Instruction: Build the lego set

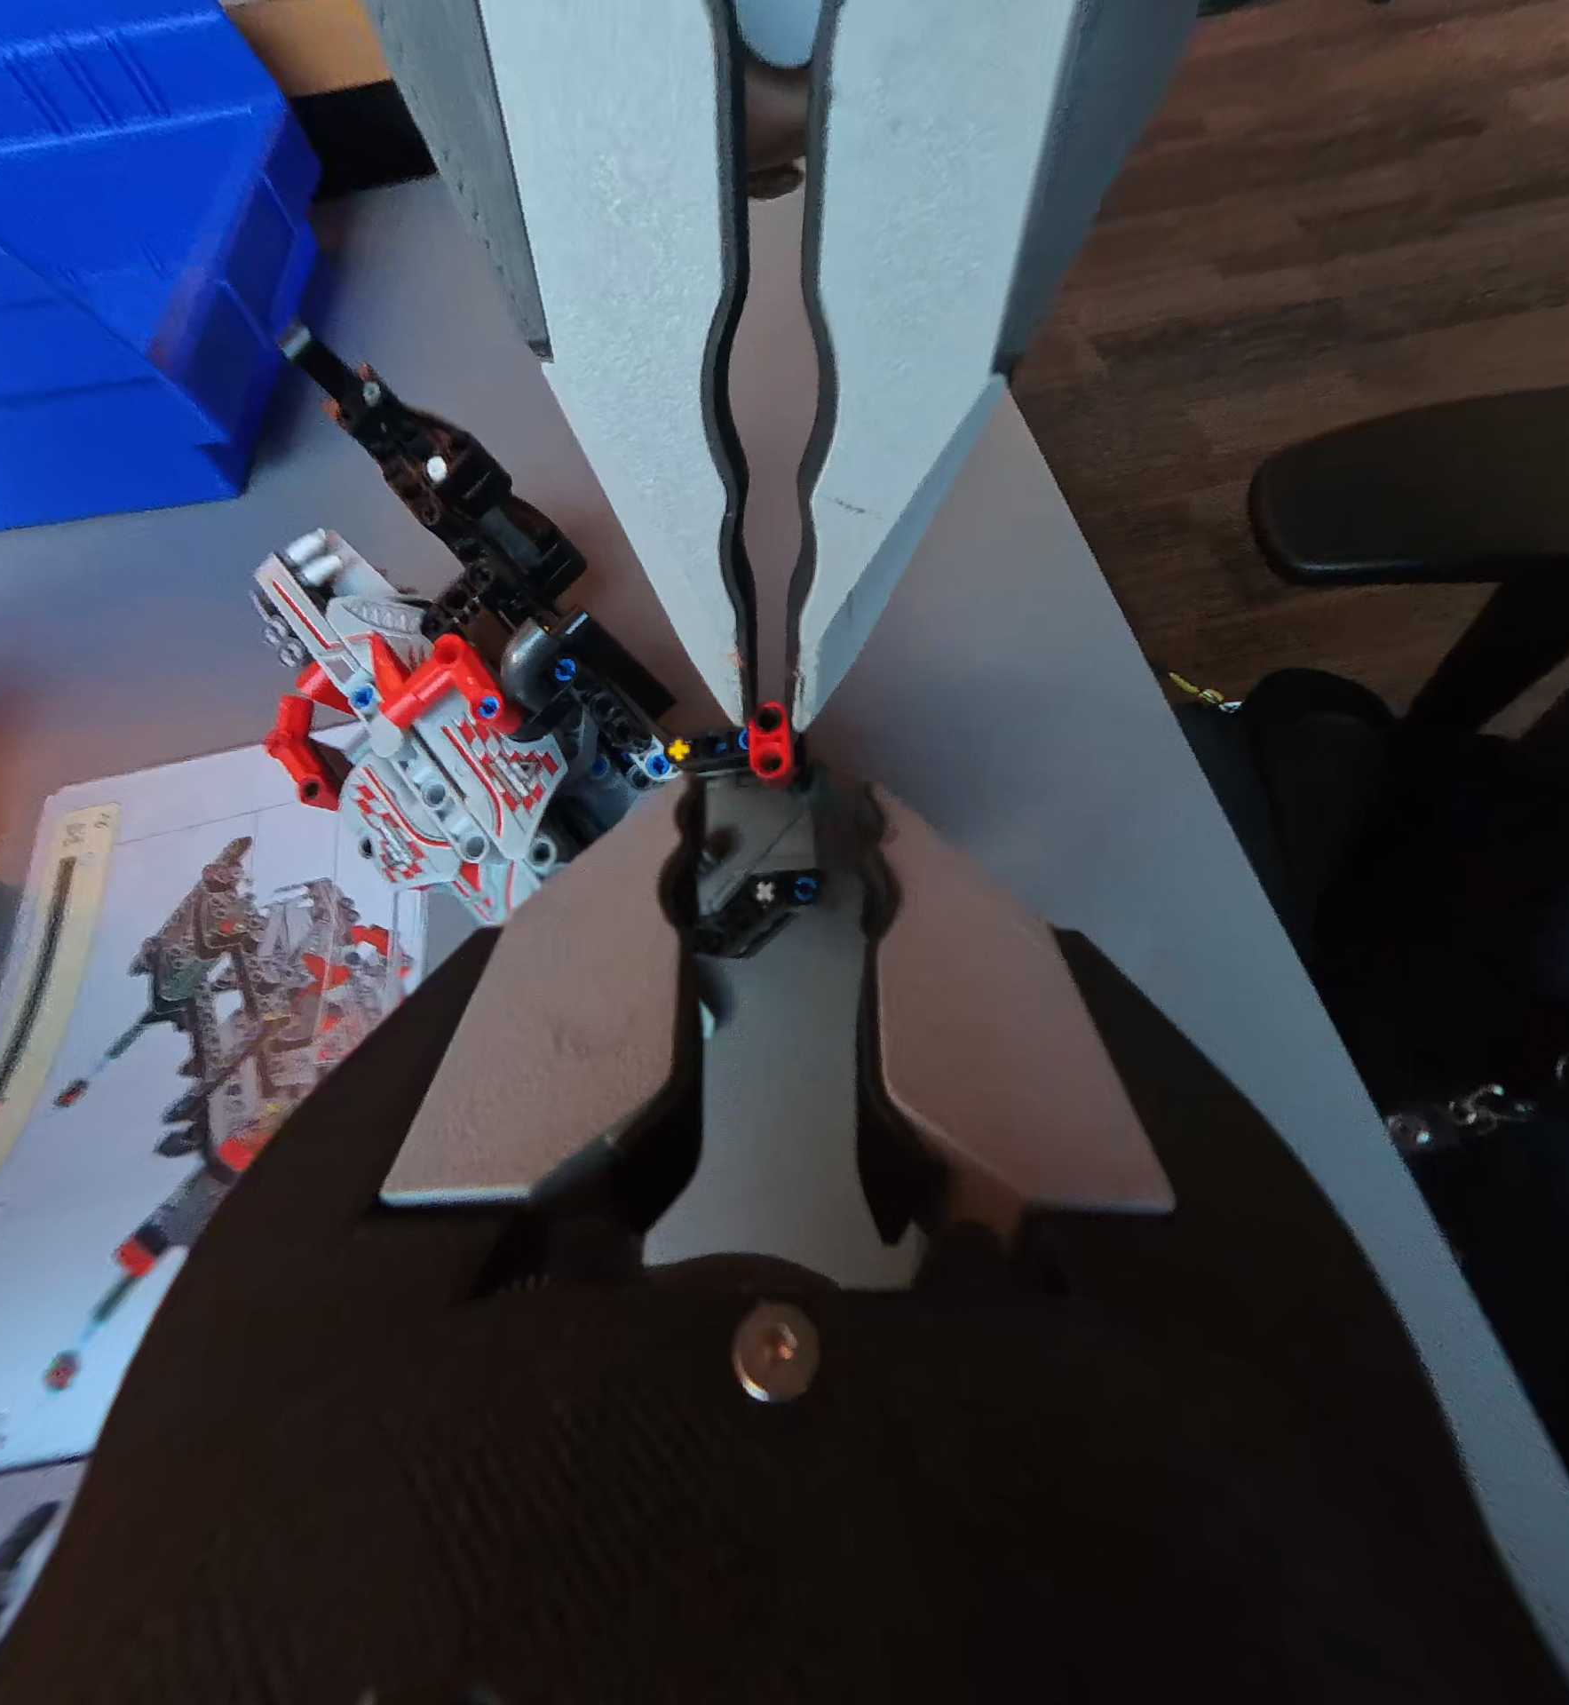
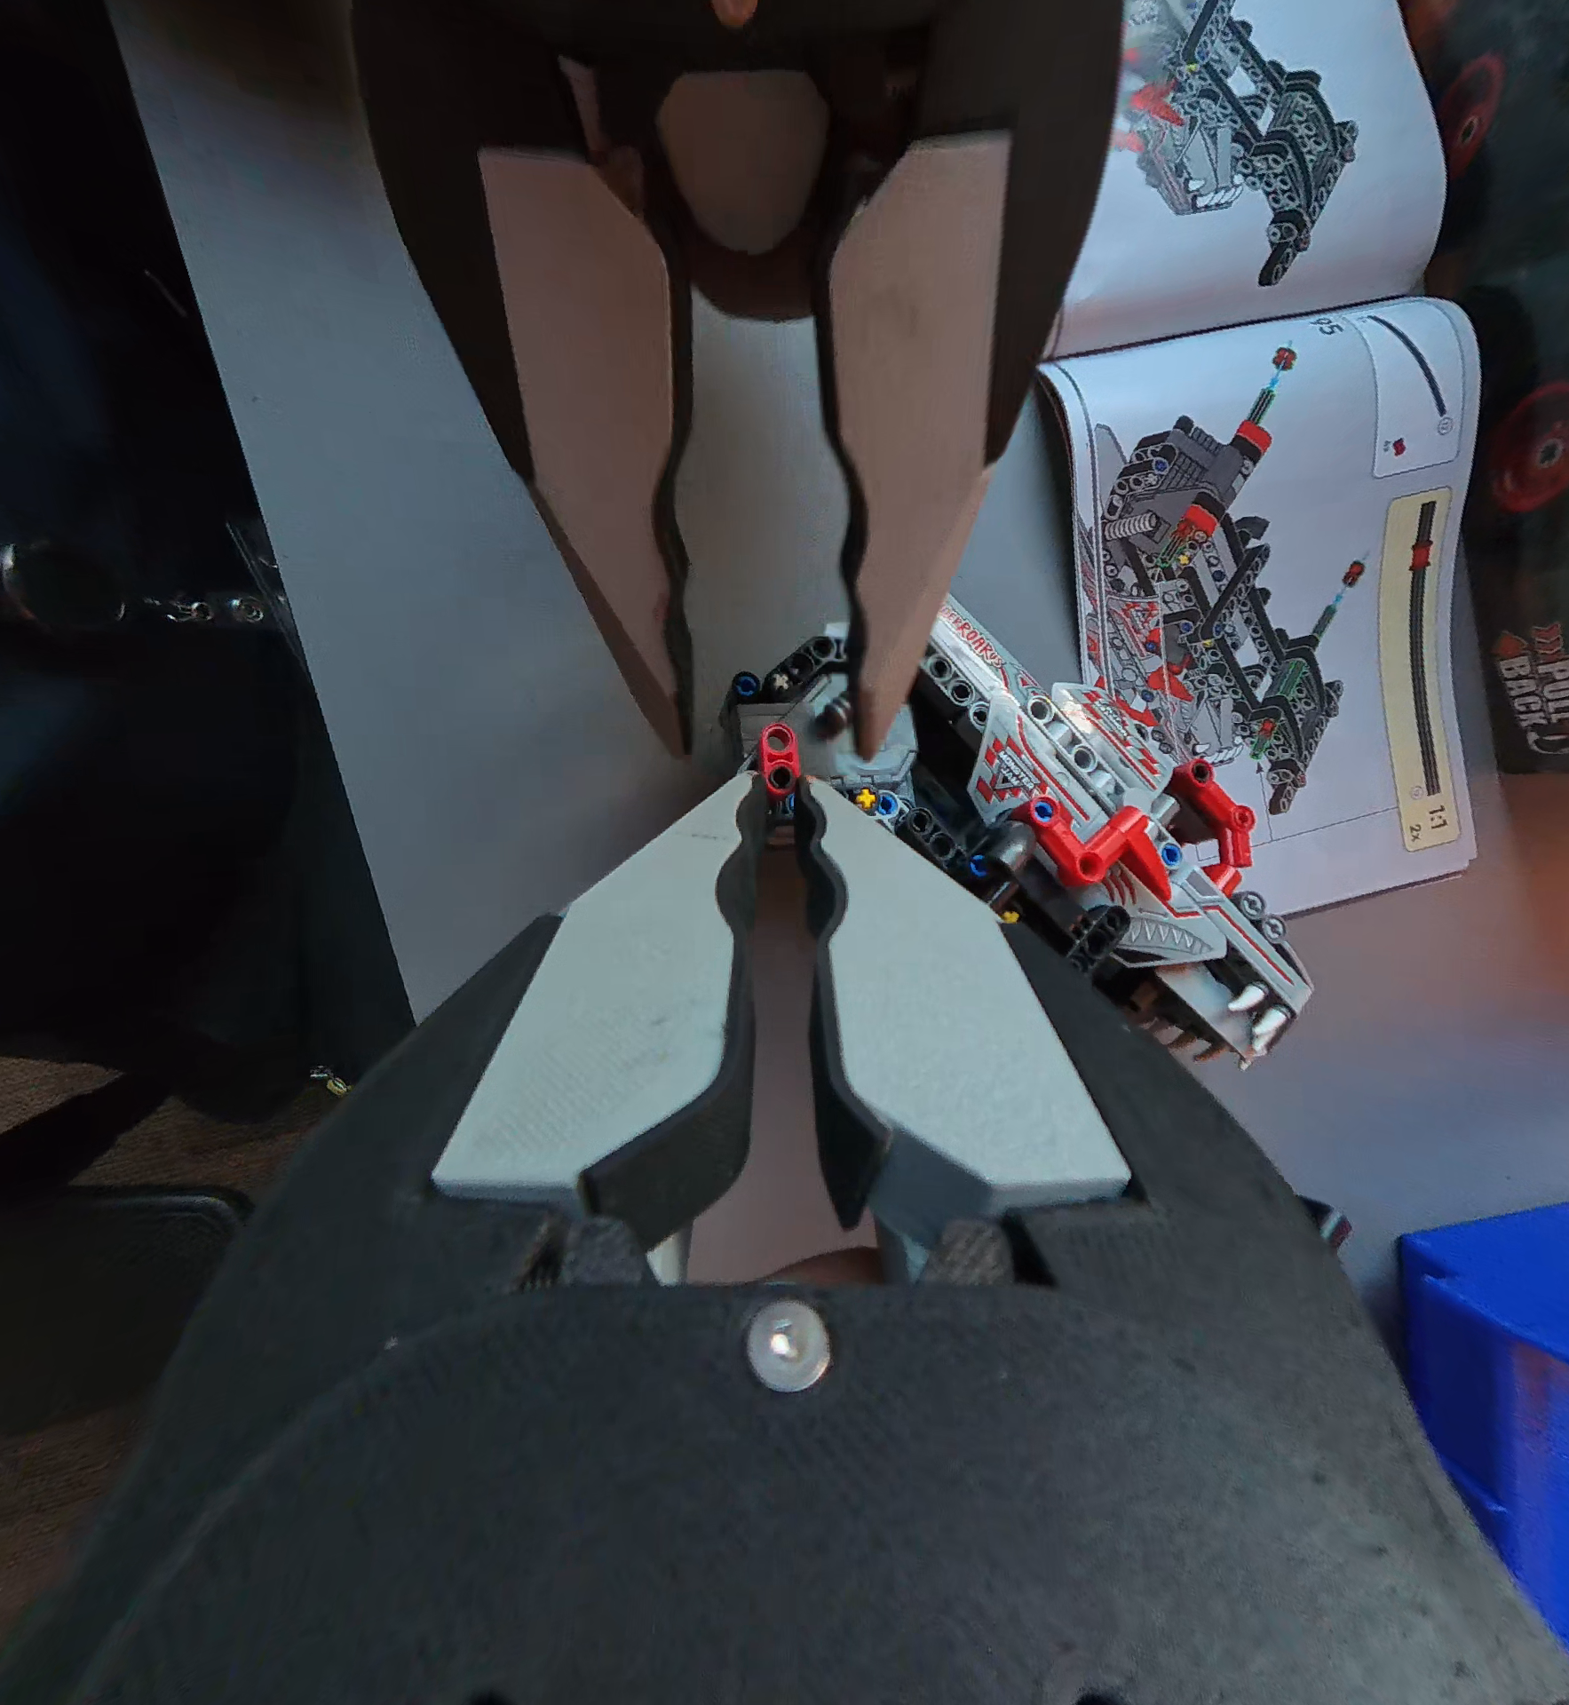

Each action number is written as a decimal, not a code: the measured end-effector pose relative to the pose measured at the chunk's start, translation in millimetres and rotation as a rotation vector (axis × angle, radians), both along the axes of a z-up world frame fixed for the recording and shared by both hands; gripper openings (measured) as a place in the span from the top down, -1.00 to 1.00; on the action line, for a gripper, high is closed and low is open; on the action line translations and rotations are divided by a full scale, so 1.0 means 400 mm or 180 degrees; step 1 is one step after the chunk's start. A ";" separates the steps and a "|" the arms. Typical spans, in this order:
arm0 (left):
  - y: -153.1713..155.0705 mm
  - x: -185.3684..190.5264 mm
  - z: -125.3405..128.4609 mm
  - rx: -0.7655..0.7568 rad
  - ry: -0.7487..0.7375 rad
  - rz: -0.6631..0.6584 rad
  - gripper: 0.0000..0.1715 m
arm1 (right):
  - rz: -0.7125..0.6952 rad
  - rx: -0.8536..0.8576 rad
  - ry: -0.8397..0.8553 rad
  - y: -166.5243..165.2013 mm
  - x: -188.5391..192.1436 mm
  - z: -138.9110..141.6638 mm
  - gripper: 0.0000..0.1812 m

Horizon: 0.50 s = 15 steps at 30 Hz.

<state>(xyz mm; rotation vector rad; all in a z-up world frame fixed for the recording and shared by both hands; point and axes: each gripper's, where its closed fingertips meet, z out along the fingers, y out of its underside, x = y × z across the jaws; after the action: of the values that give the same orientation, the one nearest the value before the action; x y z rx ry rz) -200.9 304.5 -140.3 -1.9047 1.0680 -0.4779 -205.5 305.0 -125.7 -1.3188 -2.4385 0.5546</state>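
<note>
Red two-hole connector (image 2: pixel 778 758) sits pinched in the right gripper (image 2: pixel 778 782) at the largely built model (image 2: pixel 1085 812); the left gripper (image 1: pixel 776 835), half spread, grips the model's end; wheels appear unfitted.

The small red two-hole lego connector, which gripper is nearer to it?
Right. The right gripper pinches the small red two-hole lego connector at its fingertips. The left gripper sits just beyond it, closed around the grey and black end of the lego model.

1. Your blue bin (image 1: pixel 107 268) sits on the grey table (image 1: pixel 1039 646), up and left of the left gripper.
2. A black chair (image 1: pixel 1454 489) stands on the wooden floor (image 1: pixel 1362 184), off to its right.
</note>
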 end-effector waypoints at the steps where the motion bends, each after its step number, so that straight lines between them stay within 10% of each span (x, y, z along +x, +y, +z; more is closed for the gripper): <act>1: -0.001 -0.006 0.015 0.0114 0.0011 -0.0063 0.55 | -0.0001 0.0004 0.0002 0.002 0.001 0.001 0.98; 4: 0.009 -0.022 0.052 0.0504 0.0173 -0.0315 0.22 | 0.0017 -0.0072 0.0008 0.000 0.009 0.005 0.98; 9: -0.007 0.006 0.018 0.0650 0.0545 -0.1261 0.54 | 0.0063 -0.0109 0.0217 -0.005 0.027 0.032 0.98; 15: 0.021 0.008 -0.034 0.0817 0.1200 -0.1810 0.43 | 0.0274 0.0016 0.0236 -0.008 0.018 0.025 0.99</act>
<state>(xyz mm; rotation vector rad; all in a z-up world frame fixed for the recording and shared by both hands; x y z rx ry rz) -197.6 312.9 -154.1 -1.4782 1.8429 -0.2721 -198.3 302.0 -115.5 -1.1746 -2.4433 0.6077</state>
